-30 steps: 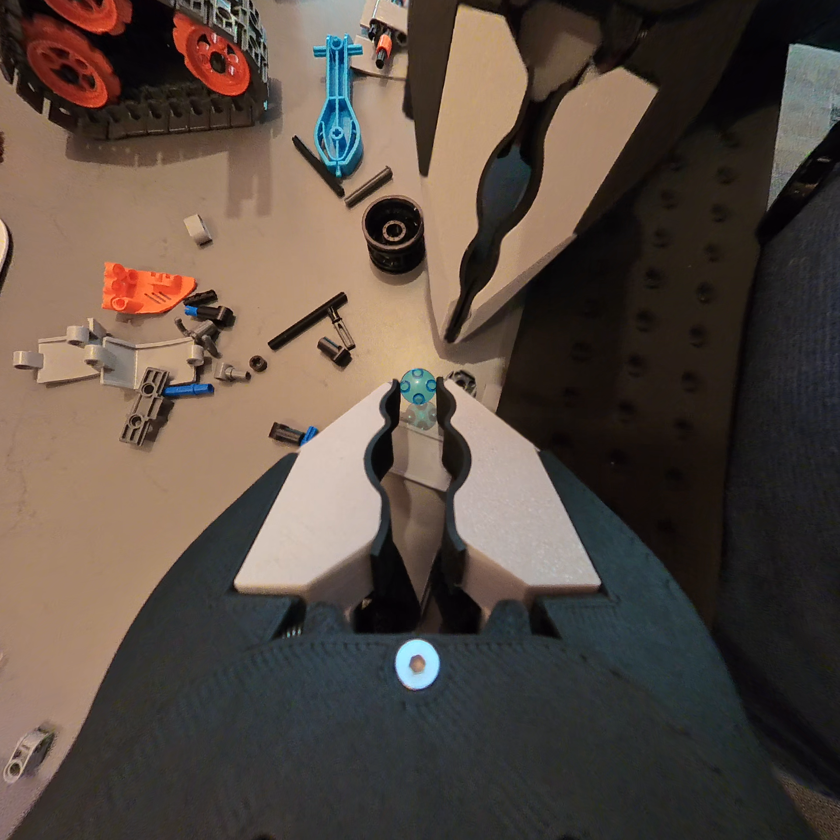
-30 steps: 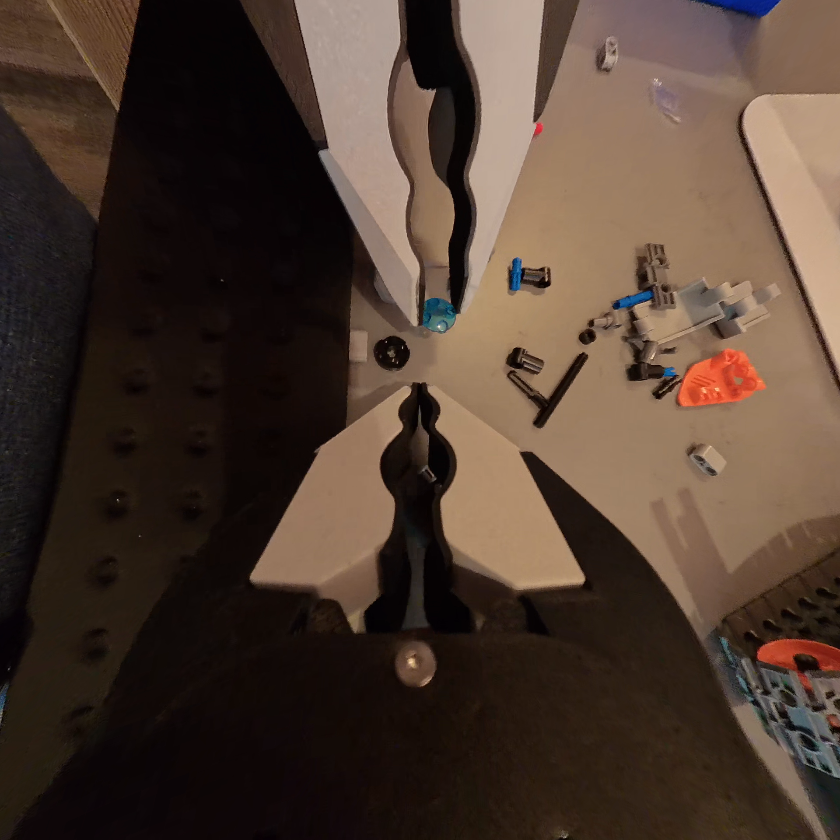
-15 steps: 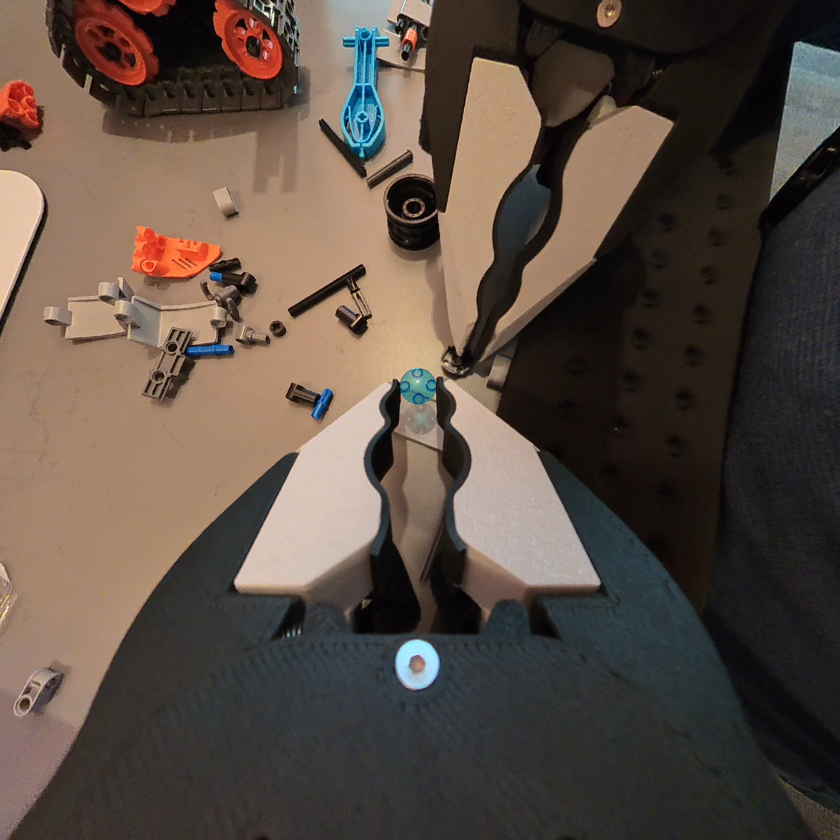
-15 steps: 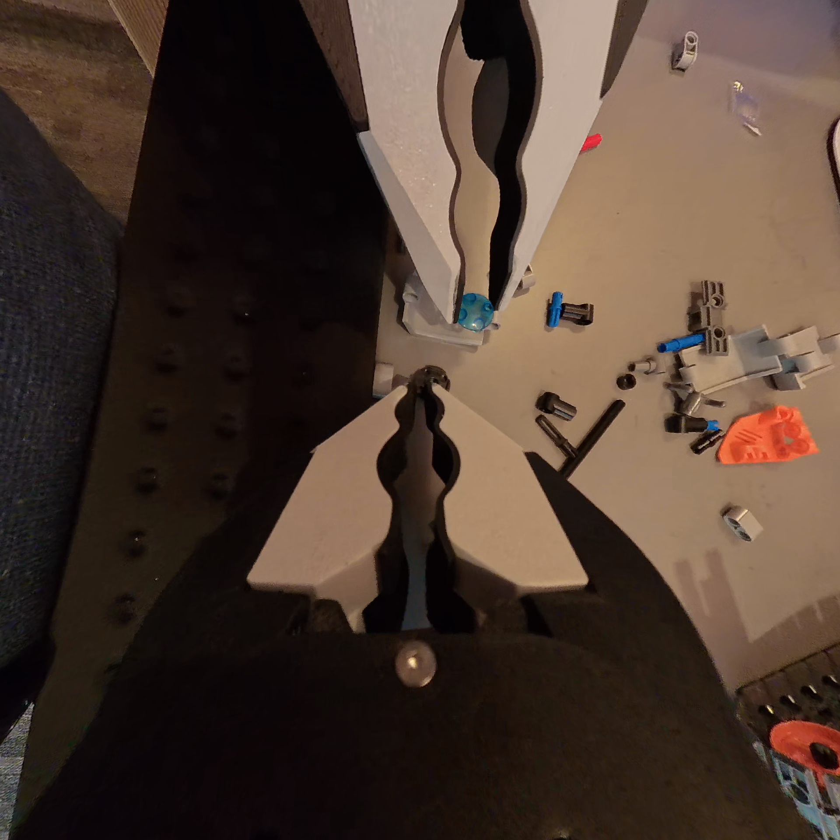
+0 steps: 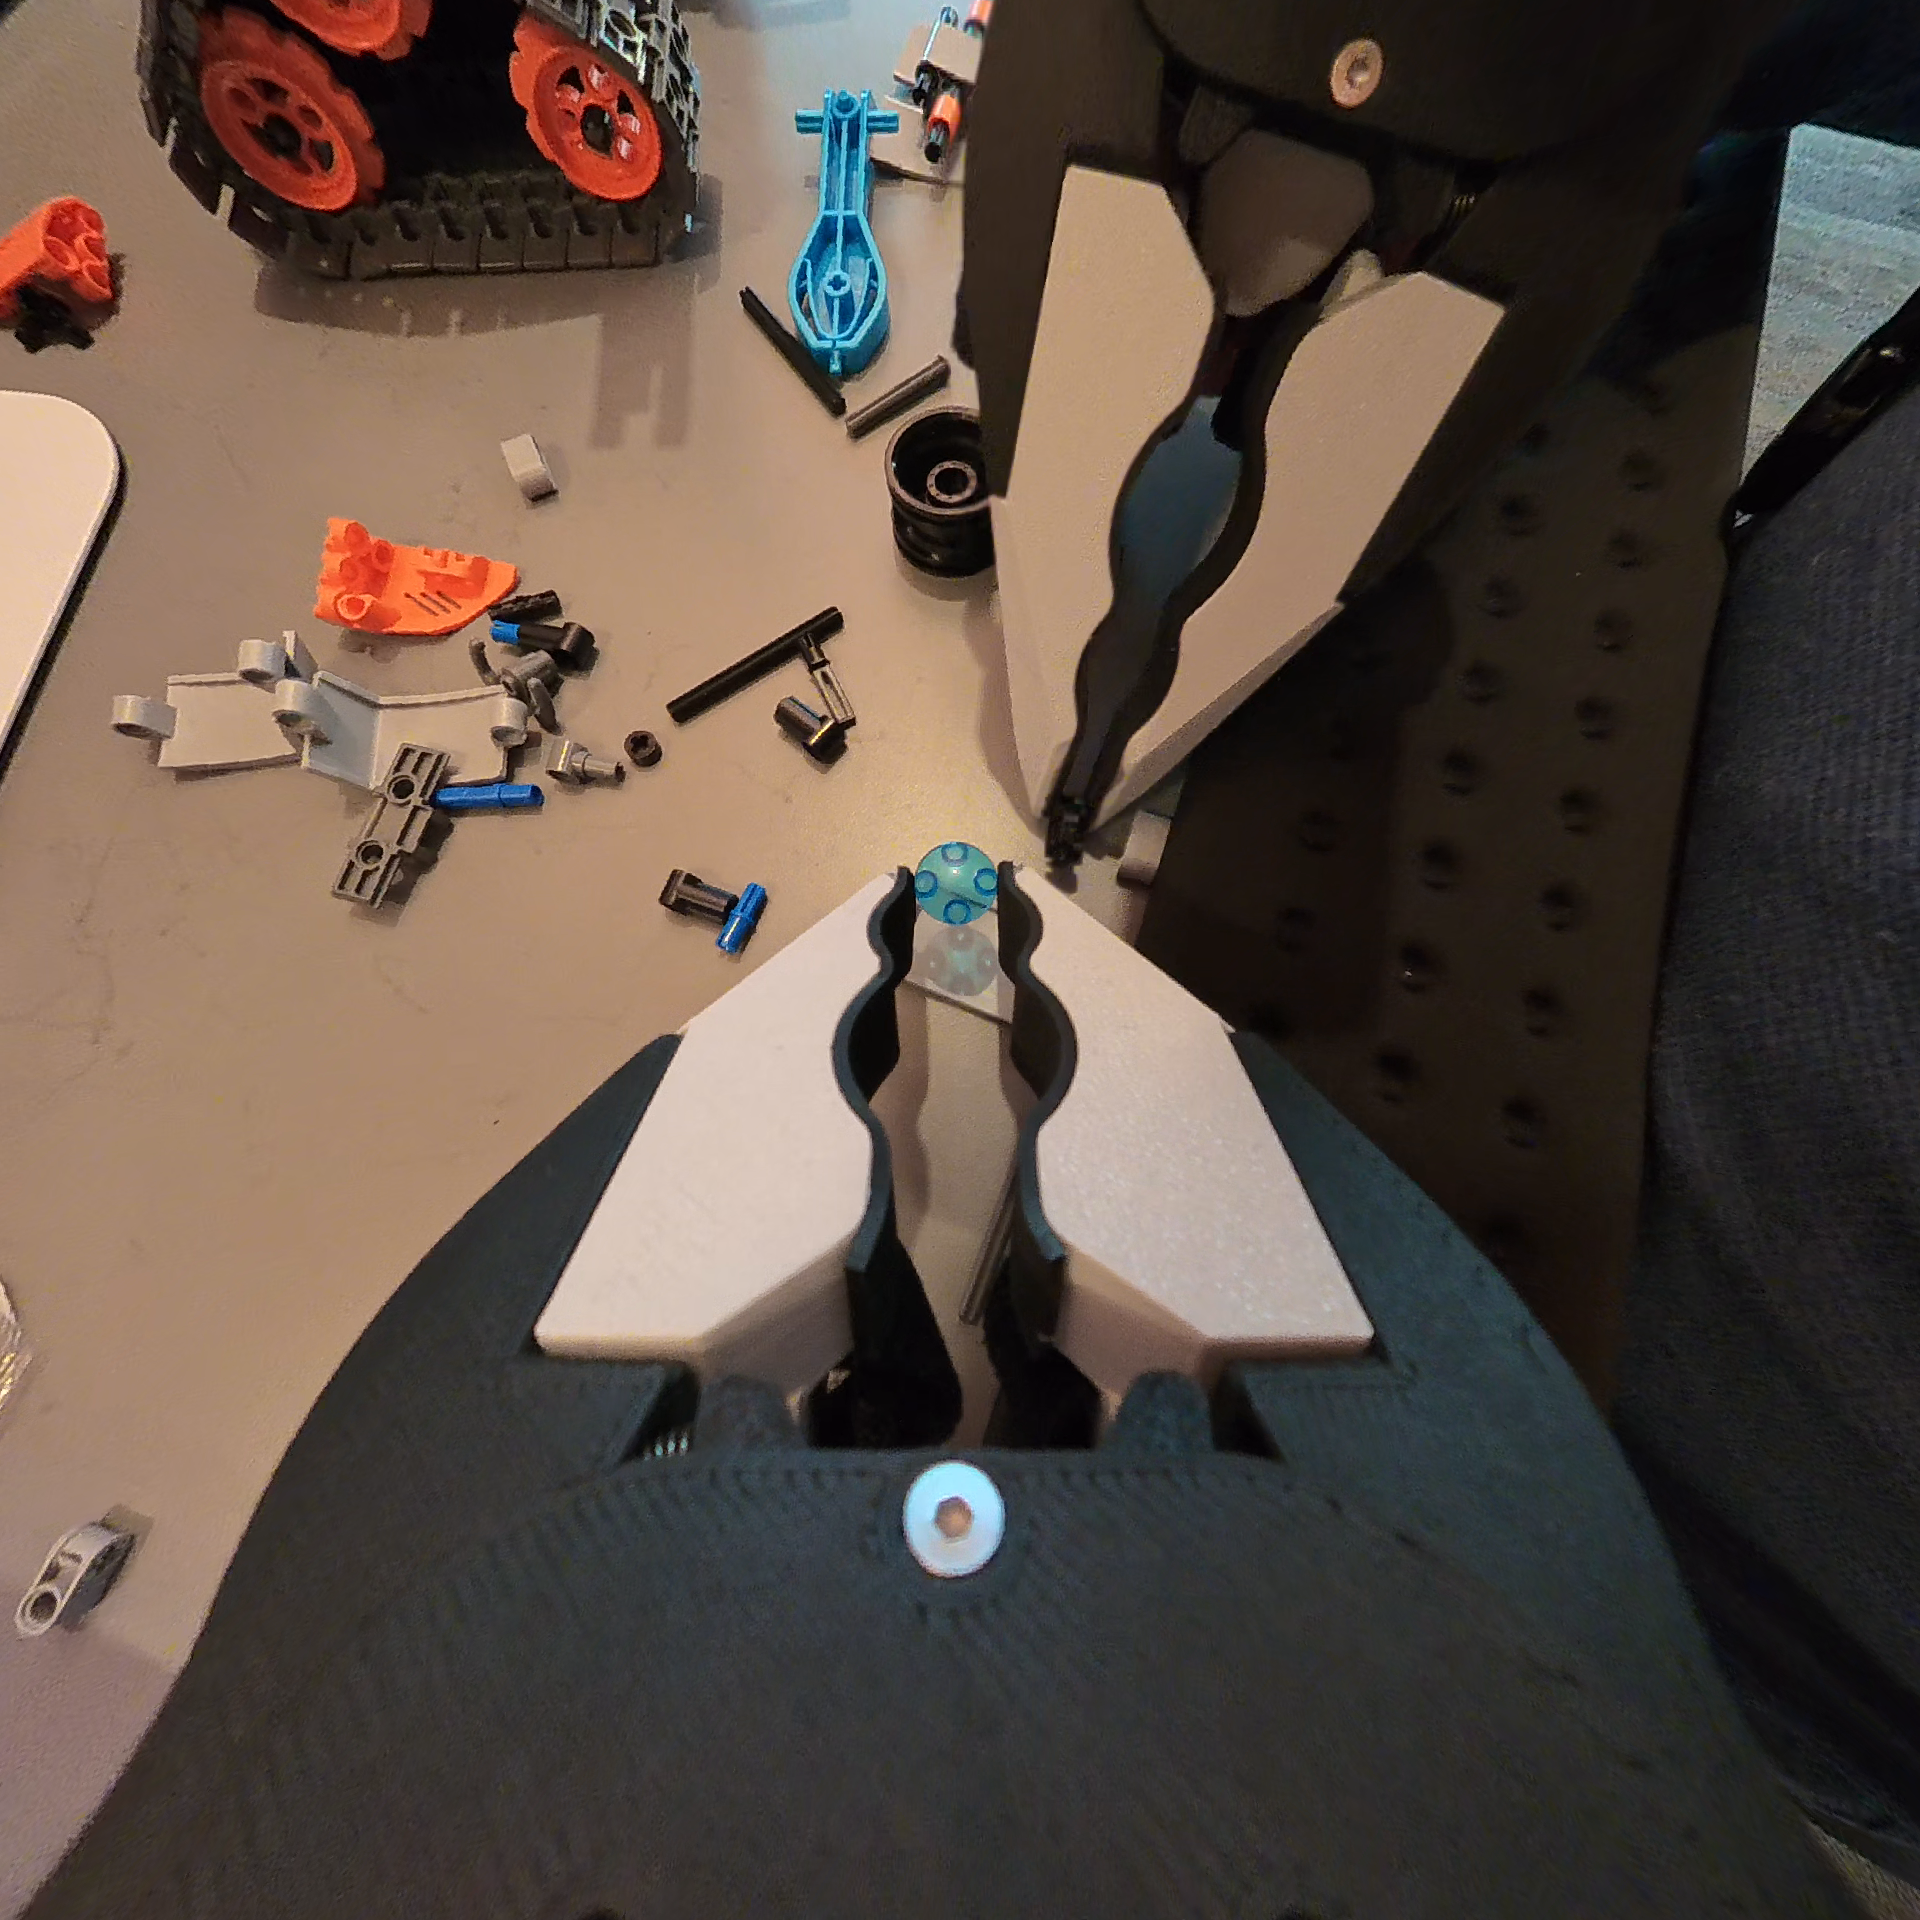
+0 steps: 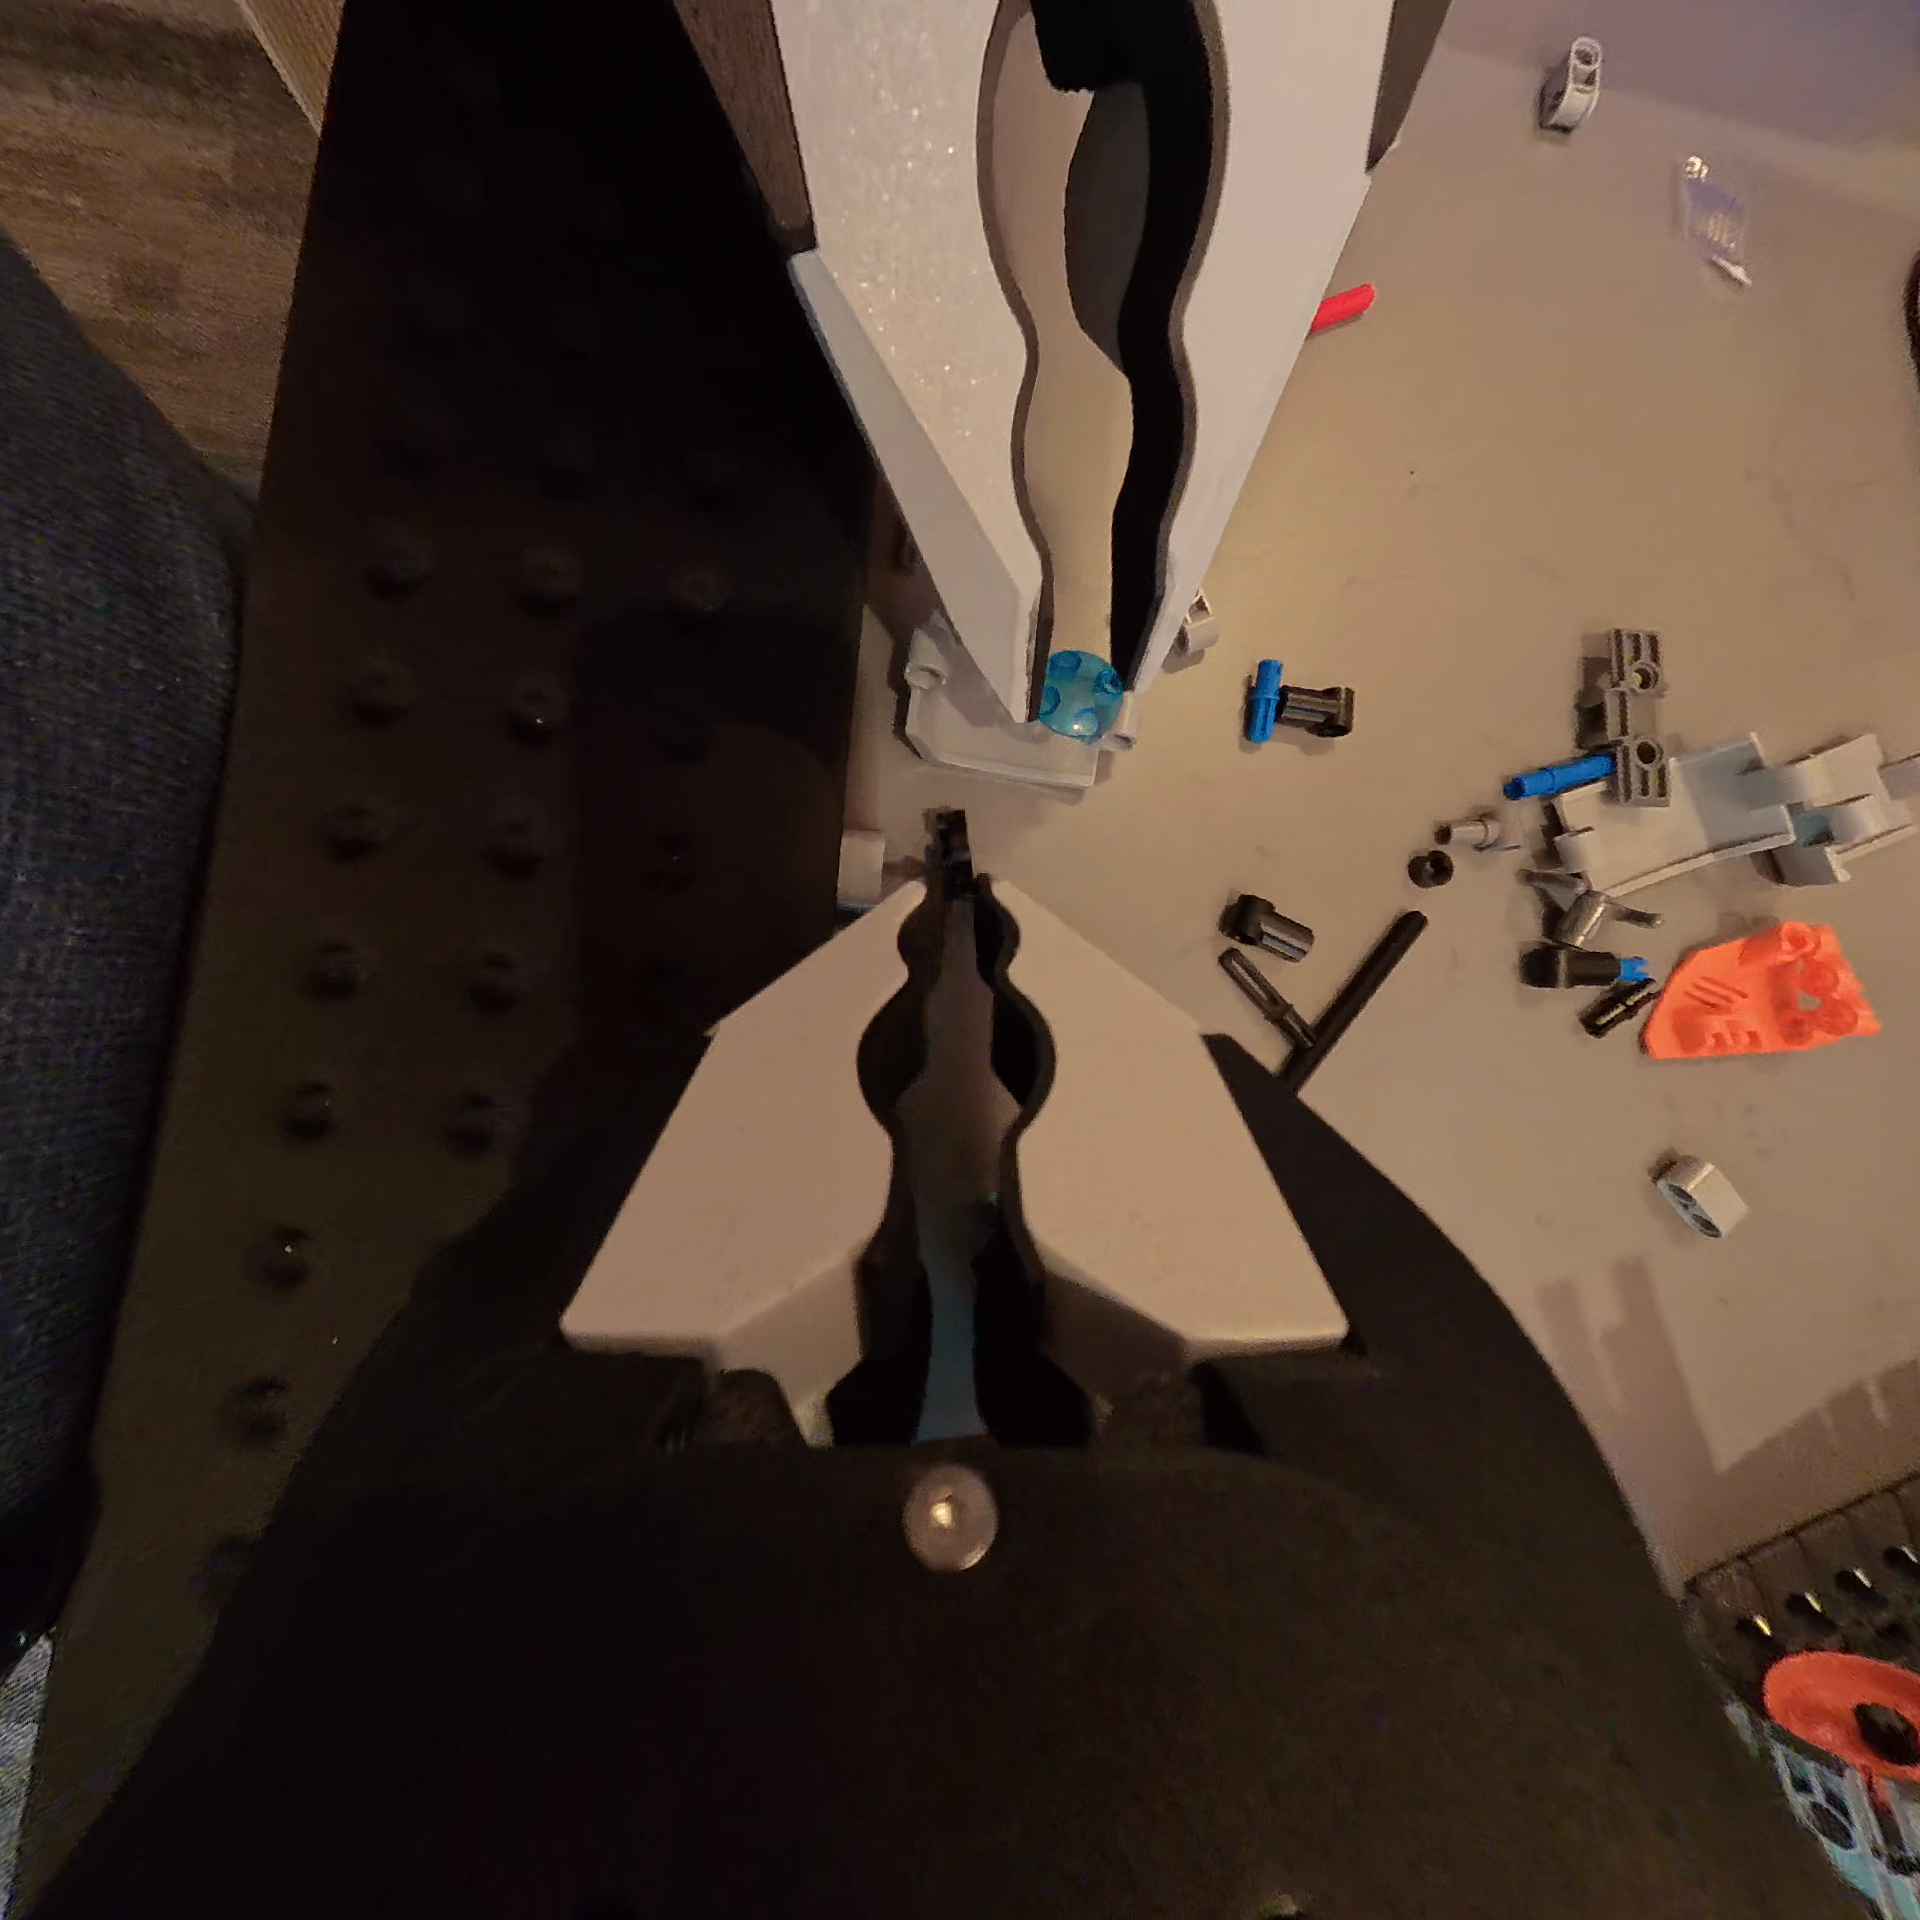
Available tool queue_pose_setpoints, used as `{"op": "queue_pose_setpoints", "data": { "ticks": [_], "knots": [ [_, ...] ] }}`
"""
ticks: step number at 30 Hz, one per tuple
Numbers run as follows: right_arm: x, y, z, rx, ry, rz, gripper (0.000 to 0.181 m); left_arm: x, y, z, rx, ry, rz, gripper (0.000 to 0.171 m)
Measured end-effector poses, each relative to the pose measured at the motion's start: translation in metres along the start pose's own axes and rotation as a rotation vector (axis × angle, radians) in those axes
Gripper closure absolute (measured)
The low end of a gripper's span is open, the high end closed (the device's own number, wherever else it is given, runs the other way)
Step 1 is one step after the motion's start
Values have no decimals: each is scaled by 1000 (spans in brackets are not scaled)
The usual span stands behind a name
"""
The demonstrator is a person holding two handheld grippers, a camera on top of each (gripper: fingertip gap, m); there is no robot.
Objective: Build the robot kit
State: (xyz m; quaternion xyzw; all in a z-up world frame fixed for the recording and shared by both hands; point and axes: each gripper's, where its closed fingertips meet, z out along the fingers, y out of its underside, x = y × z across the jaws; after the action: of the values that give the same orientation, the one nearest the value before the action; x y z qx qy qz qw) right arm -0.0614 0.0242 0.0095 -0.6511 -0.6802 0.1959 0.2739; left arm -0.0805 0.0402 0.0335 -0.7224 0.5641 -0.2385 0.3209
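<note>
Surface: flat grey tabletop (image 5: 260,1091), matte, warm dim light. Along its edge a black studded mat (image 5: 1455,883); past that, dark blue fabric (image 5: 1808,1039). Strip of wood floor (image 6: 125,156) in the right wrist view's top-left corner. A pale rounded-corner slab (image 5: 42,540) sits at the table's left edge.

Left gripper (image 5: 957,883): narrow gap, fingertips pinching a translucent blue round stud piece (image 5: 957,883). That piece sits on a small light-grey plate (image 6: 997,748) lying on the table near the mat edge.

Right gripper (image 6: 951,842): jaws nearly together, clamped on a small black part (image 6: 948,836) sticking out past the tips. Held just off the blue stud, beside the grey plate; contact with the table can't be judged.

Counts, left wrist view:
- 1 tracked assembly (image 5: 416,135), black tread, 3 orange wheels showing
- 1 black wheel hub (image 5: 940,488), partly behind the right gripper
- 1 light-blue frame piece (image 5: 840,239)
- 1 orange panel (image 5: 410,577), plus 1 orange part (image 5: 57,255) at far left
- 1 large grey curved panel (image 5: 312,712)
- 1 long black axle (image 5: 753,665)
- 1 grey pin connector (image 5: 78,1569) alone at lower left
- 1 small grey block (image 5: 528,465)

Small black, grey and blue pins are scattered around the panel; too cluttered to count reliably.
</note>
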Motion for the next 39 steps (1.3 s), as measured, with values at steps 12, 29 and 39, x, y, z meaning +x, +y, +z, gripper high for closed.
{"op": "queue_pose_setpoints", "data": {
  "ticks": [12, 29, 39],
  "knots": [
    [21, -7, -14, 145, -8, 334, 179, 8, -12, -1, 57, 20, 1, 158],
    [-3, 5, -6, -4, -260, 487, 176, 20, -9, 25, -61, 69, 92, 159],
    [6, 12, -15, -3, -176, 450, 162, 15, -6, 29, -93, 61, 101, 158]
  ]
}}
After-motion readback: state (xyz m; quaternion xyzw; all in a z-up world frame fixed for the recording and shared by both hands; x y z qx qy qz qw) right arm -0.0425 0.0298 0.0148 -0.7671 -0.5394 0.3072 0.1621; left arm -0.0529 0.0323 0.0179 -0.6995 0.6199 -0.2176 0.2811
